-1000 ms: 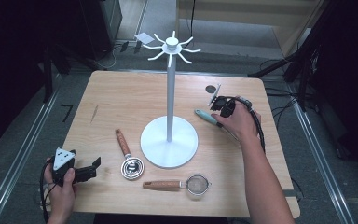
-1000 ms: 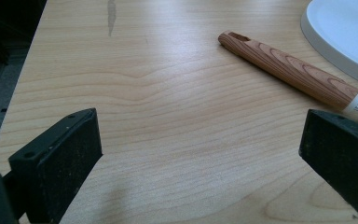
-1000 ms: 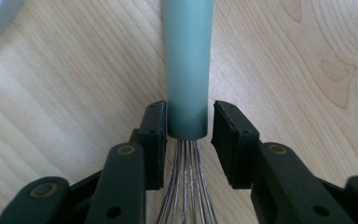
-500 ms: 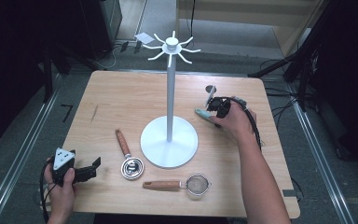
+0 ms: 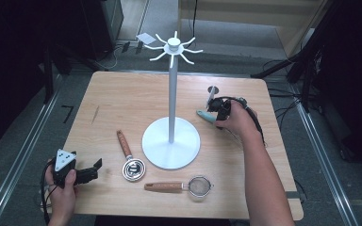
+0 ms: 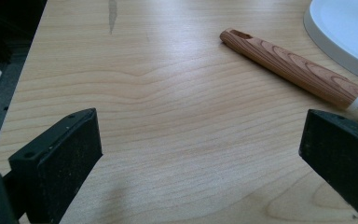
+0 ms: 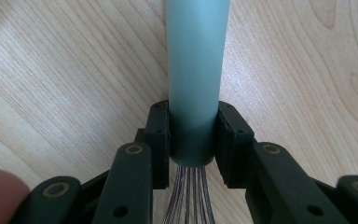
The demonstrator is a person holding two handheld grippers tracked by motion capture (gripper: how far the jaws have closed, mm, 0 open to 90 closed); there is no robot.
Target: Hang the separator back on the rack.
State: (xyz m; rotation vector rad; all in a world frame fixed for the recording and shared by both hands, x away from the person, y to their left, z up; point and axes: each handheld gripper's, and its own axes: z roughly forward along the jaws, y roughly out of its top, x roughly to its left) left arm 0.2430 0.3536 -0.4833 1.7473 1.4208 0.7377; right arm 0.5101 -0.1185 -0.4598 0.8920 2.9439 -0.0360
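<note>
A whisk with a teal handle [image 5: 204, 115] [image 7: 196, 56] lies right of the white hook stand [image 5: 172, 94]. My right gripper [image 5: 220, 112] [image 7: 192, 135] is shut on that handle near its wire end, with both pads pressed against its sides. The handle points away over the wooden table and the wires run back between the jaws. My left gripper [image 5: 94, 170] [image 6: 205, 163] rests at the table's front left corner, open with nothing between its pads. It faces a wooden-handled metal scoop [image 5: 128, 155] [image 6: 293, 70].
The stand's round white base [image 5: 171, 143] [image 6: 345, 32] sits mid-table, and its hook arms [image 5: 172, 47] spread at the top. A wooden-handled mesh strainer [image 5: 181, 186] lies near the front edge. Bare table [image 5: 122, 103] lies at the back left.
My right hand has shifted slightly left with the whisk in its jaws. The left gripper has stayed where it was.
</note>
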